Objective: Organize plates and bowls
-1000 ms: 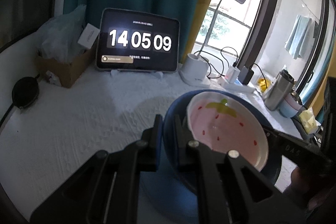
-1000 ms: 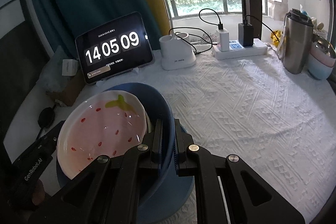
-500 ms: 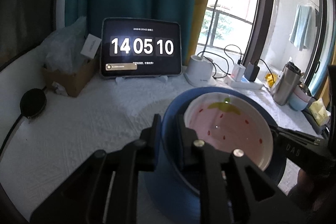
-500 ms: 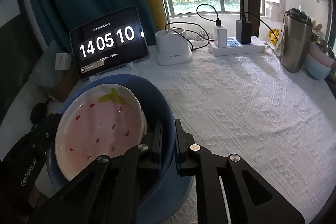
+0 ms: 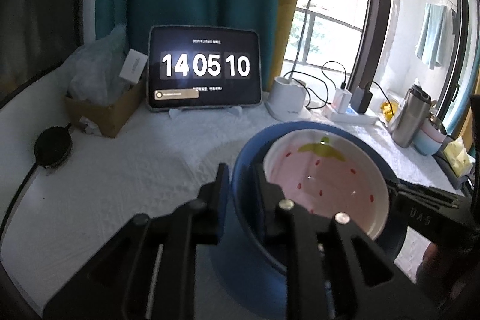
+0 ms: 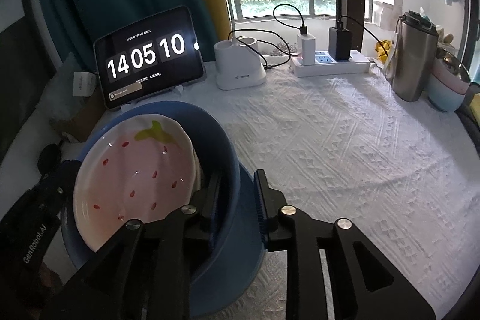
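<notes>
A blue bowl (image 5: 249, 146) stands on the white cloth with a pink strawberry plate (image 5: 324, 185) lying tilted inside it. My left gripper (image 5: 240, 188) straddles the bowl's left rim, one finger outside and one inside. Its jaws are opening and the pads stand just off the wall. In the right wrist view my right gripper (image 6: 237, 197) straddles the right rim of the blue bowl (image 6: 210, 125). Its jaws are also opening, with a clear gap beside the outer finger. The strawberry plate (image 6: 135, 170) leans toward the left gripper's side.
At the back stand a tablet clock (image 5: 204, 71), a lamp base (image 5: 285, 104) and a power strip (image 6: 330, 65). A steel tumbler (image 6: 414, 62) and stacked pastel bowls (image 6: 447, 89) are far right. A cardboard box (image 5: 102, 113) and a black disc (image 5: 52, 147) sit left.
Both grippers were shut on the blue bowl's rim; their jaws have now parted. The bowl has come level and settled on the cloth.
</notes>
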Motion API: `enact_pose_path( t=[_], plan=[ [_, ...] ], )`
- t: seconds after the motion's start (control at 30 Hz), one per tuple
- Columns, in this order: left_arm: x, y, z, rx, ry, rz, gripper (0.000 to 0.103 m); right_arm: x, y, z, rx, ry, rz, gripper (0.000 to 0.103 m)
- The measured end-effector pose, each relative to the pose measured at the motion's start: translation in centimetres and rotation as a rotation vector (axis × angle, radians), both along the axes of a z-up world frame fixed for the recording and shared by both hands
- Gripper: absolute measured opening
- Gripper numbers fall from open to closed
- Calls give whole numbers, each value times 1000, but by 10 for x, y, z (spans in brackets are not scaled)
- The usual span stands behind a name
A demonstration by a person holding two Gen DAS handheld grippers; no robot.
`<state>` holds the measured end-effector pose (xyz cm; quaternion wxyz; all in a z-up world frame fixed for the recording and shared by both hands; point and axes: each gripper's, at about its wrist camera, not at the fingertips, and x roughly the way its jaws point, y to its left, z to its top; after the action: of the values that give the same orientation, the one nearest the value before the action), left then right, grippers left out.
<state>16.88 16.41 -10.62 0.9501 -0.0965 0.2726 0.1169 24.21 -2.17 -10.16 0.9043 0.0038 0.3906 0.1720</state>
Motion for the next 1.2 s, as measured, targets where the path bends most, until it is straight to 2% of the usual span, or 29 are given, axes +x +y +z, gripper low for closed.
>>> enact_pose_path(
  t=[0.1, 0.17, 0.2, 0.23, 0.4, 0.57, 0.63, 0.93, 1.2],
  plan=[
    [-3, -1, 2, 14, -1, 15, 25, -1, -3, 0, 2, 7, -5, 31],
    [-7, -6, 4, 55, -14, 25, 33, -3, -4, 1, -1, 2, -4, 32],
    [-9, -8, 5, 71, -20, 26, 44, -4, -4, 2, -11, -9, 1, 33],
    [-11, -10, 6, 77, -29, 22, 48, -6, -4, 3, -18, -17, 5, 33],
    [-19, -16, 8, 73, -37, 11, 52, -13, -6, 6, -33, -33, 14, 39],
    [-30, -18, 11, 64, -52, 20, 60, -22, -11, 9, -37, -40, 25, 53],
    [-36, -18, 12, 58, -66, 29, 70, -27, -12, 10, -38, -50, 23, 55],
    [-58, -29, 16, 73, -91, 34, 88, -50, -17, 16, -35, -75, 51, 57],
    [-78, -41, 16, 75, -112, 29, 92, -70, -30, 20, -27, -120, 30, 57]
  ],
)
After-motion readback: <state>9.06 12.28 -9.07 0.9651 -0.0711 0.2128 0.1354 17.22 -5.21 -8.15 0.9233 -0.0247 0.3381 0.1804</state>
